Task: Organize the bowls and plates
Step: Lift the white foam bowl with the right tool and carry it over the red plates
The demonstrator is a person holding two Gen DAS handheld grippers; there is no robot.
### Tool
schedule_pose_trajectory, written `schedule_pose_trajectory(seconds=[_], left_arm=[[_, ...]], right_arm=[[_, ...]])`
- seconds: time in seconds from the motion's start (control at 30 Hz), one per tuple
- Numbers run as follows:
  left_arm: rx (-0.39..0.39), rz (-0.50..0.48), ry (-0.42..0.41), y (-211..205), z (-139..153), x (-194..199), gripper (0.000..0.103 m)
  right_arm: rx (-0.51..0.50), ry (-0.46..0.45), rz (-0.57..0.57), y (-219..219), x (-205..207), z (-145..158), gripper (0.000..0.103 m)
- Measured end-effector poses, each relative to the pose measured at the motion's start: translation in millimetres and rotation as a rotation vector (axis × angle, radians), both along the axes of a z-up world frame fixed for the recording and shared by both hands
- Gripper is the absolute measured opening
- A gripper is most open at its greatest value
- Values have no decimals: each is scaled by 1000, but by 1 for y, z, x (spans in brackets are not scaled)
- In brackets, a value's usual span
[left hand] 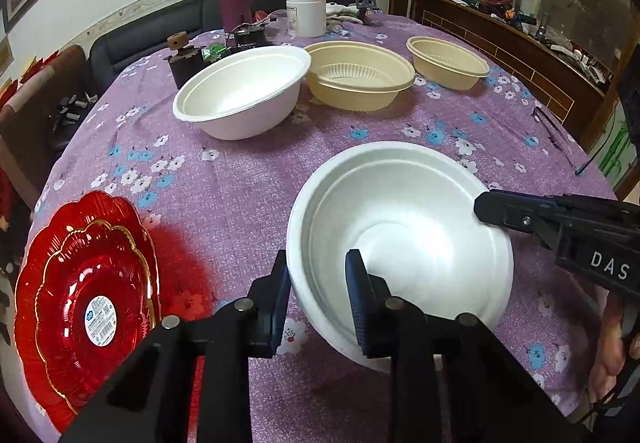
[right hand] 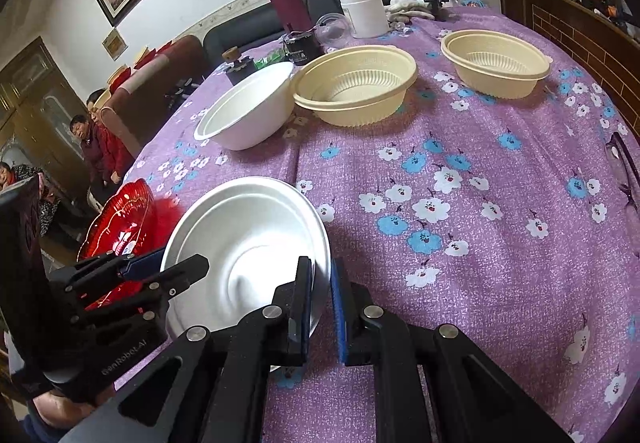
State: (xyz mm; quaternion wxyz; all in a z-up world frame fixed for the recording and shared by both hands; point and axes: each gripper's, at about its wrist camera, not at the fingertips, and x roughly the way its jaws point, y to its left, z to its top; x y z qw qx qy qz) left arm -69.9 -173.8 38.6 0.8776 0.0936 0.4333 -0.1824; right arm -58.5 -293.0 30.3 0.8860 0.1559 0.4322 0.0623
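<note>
Both grippers, left point(left hand: 318, 299) and right point(right hand: 322, 307), pinch opposite rims of the white bowl point(left hand: 404, 239), which looks light, thin and crushable, so best held gently at its rim.

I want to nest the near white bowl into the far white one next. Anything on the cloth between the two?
Nothing visible: only bare flowered tablecloth lies between the near white bowl and the far white bowl.
</note>
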Motion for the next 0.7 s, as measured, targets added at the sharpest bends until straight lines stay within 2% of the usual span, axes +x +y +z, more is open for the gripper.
schedule_pose_trajectory(seconds=[0.7], left_arm=[[-26,6,-25,7,15,-9,27]], right_arm=[[34,-38,0,-2,-6,13,11]])
